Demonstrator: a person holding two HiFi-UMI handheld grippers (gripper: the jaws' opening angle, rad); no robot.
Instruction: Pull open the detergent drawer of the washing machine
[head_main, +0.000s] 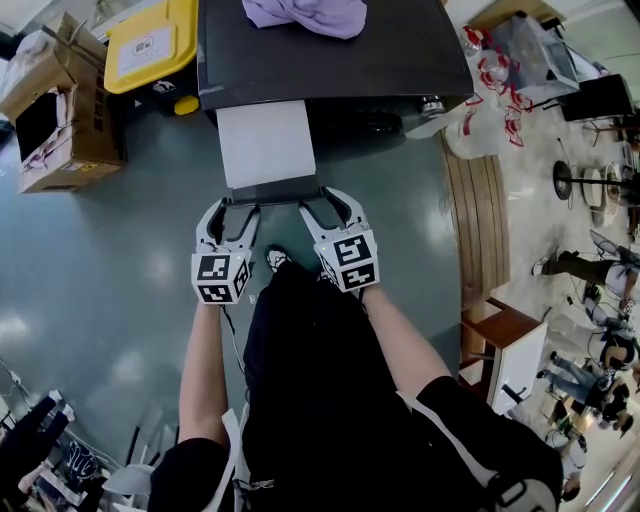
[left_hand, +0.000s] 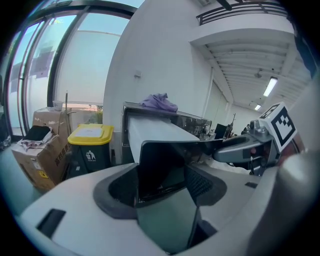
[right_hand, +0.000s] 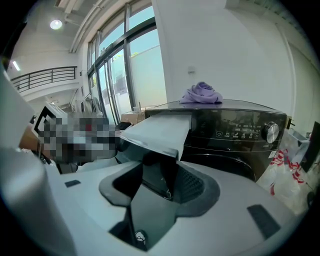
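Detergent drawer (head_main: 265, 143) is seen pulled out of washing machine (head_main: 340, 60). Left claw (head_main: 235, 208) & right claw (head_main: 322, 205) are spread wide round its front corners, not clamped. Dial (right_hand: 271, 131) is shown in right gripper view, not left; yellow-lid bin (left_hand: 90, 145) vice versa. Grey-green floor (head_main: 100, 270), tall windows (right_hand: 115, 75).

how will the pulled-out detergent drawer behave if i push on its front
The detergent drawer looks like a rigid tray, so it would probably slide straight back into the washing machine. It sticks far out, so downward pressure may flex it.
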